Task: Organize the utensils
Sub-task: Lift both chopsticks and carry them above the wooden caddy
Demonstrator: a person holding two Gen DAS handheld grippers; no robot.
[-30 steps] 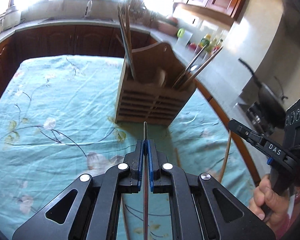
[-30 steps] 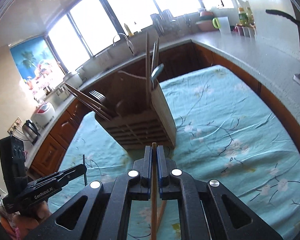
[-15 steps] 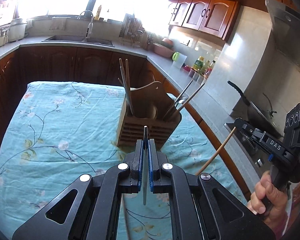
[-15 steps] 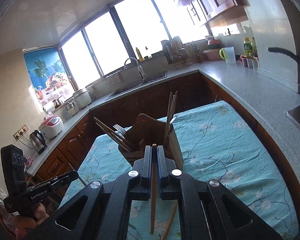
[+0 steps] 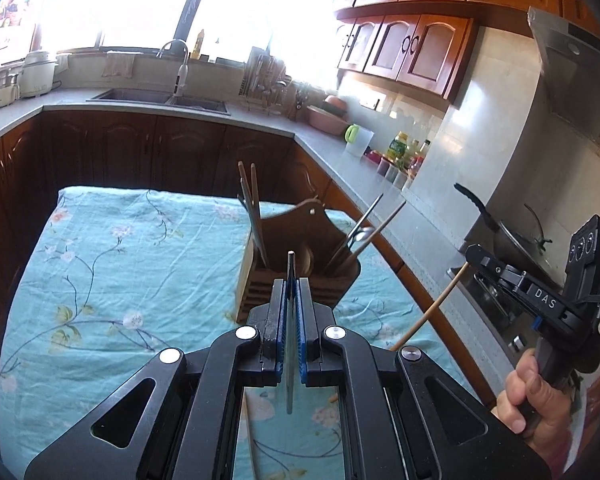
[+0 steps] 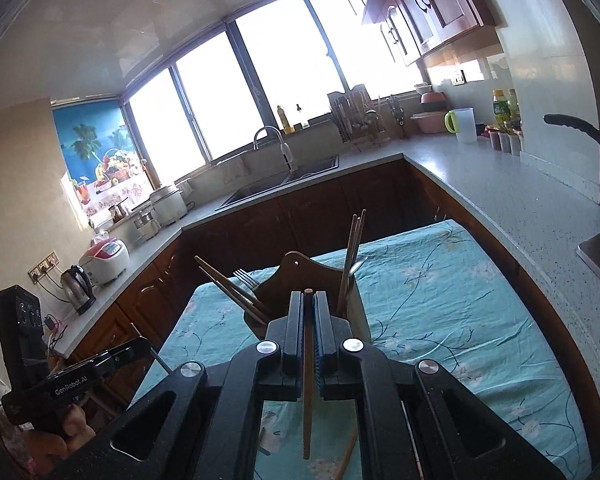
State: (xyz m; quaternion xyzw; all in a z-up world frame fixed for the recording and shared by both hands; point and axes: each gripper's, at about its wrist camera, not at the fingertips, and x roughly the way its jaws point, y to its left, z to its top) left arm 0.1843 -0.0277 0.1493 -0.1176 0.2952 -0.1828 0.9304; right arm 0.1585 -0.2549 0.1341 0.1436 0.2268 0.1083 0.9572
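We counted two grippers | left gripper [image 5: 291, 300] clamped one metal chopstick [image 5: 290, 360] | right gripper [image 6: 309, 328] clamped one wooden chopstick [image 6: 307, 400] | one wooden holder [image 5: 300, 240].

Left claw [image 5: 292, 300], right claw [image 6: 309, 312] clamped, raised.

Kettle [image 6: 77, 289], rice cooker [image 6: 105, 260] (side by side), sink [image 5: 160, 98].

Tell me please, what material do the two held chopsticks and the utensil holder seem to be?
Left chopstick: likely metal, grey with a sheen. Right chopstick: probably wood or bamboo, matte tan. Utensil holder: apparently wood, brown, slatted at the base.
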